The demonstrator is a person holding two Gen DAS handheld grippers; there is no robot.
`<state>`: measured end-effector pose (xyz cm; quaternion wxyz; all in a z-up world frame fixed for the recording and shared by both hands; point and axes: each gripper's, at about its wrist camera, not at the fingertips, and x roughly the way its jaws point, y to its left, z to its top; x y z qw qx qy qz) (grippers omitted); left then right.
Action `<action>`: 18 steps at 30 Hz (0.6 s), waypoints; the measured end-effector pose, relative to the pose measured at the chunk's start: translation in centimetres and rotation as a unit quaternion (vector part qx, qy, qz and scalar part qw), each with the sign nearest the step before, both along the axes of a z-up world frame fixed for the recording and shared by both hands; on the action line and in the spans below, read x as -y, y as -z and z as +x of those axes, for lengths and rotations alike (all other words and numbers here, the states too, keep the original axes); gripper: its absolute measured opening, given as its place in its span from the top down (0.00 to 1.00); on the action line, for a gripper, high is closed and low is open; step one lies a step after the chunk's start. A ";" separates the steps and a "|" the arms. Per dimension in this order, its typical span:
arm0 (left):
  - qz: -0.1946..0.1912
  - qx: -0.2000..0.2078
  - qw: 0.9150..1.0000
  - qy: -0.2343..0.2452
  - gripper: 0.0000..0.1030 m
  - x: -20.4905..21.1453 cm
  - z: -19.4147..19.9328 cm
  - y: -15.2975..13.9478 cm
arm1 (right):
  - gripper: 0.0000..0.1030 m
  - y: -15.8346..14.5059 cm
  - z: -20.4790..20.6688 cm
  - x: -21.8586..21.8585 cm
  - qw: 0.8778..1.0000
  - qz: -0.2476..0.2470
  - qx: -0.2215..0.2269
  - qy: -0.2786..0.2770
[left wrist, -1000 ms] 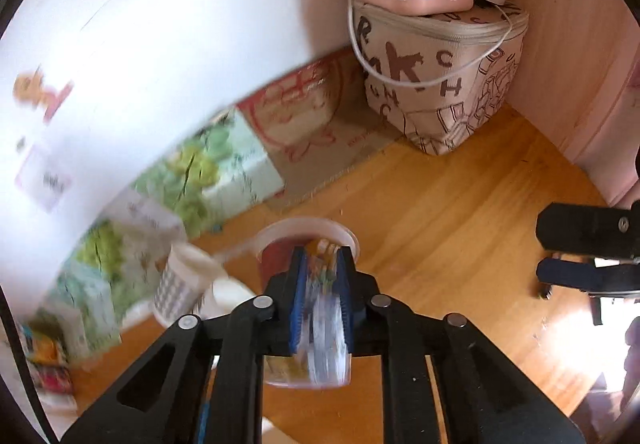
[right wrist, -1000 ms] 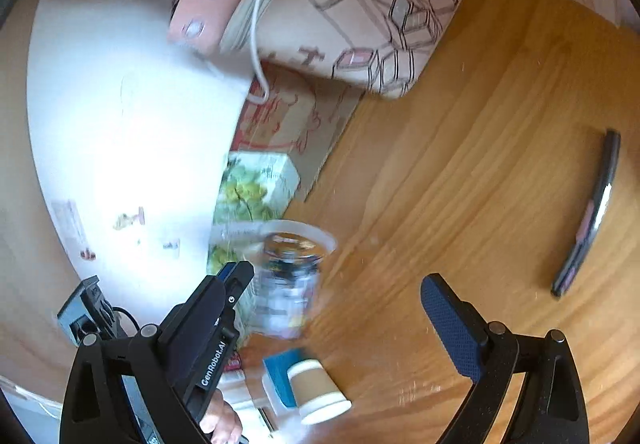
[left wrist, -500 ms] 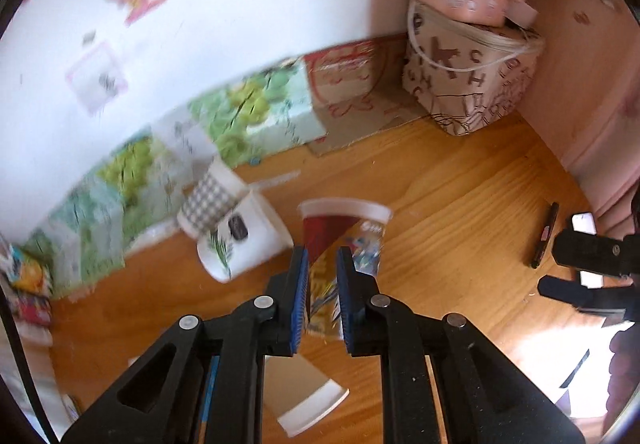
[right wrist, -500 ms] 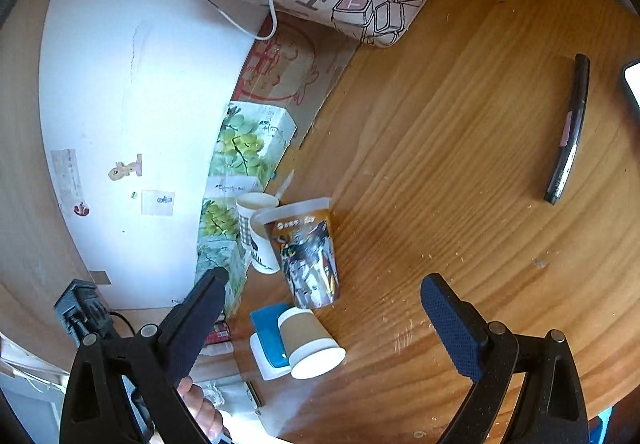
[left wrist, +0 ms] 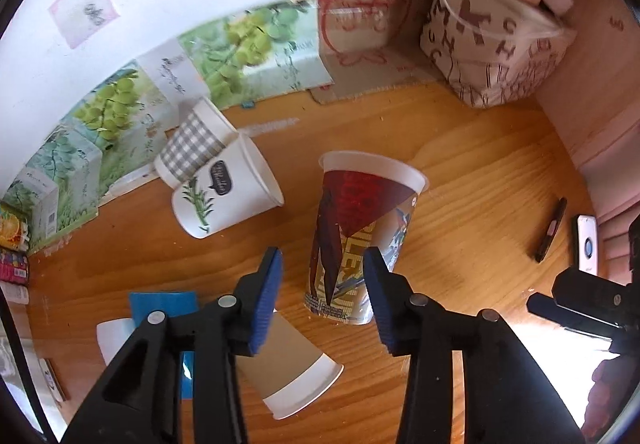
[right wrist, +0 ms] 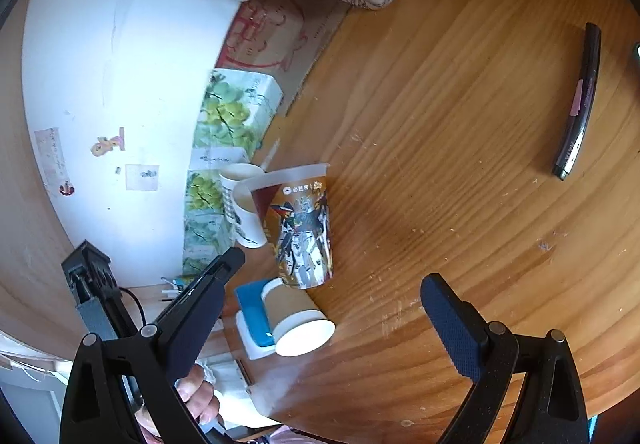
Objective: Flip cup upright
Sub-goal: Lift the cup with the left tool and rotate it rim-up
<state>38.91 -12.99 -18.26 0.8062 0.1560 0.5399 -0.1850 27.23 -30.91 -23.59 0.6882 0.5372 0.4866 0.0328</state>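
Note:
The printed cup with robot art stands upright on the wooden table, mouth up; it also shows in the right wrist view. My left gripper is open, its blue pads either side of the cup's lower part and apart from it. My right gripper is open and empty, held above the table to the right of the cup.
A white cup with a plant print and a checked cup lie on their sides left of the printed cup. A brown-sleeved cup lies near a blue-and-white holder. Tissue boxes line the wall; a patterned bag, a pen and a phone are to the right.
The left gripper carried the printed cup down onto the table, stood it upright and opened, letting it go. The right gripper stayed open.

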 end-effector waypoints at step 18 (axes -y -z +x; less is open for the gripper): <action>0.020 -0.060 0.997 0.035 0.37 6.0 1.9 4.8 | 0.04 3.3 0.6 2.3 0.999 0.031 -0.037 -0.002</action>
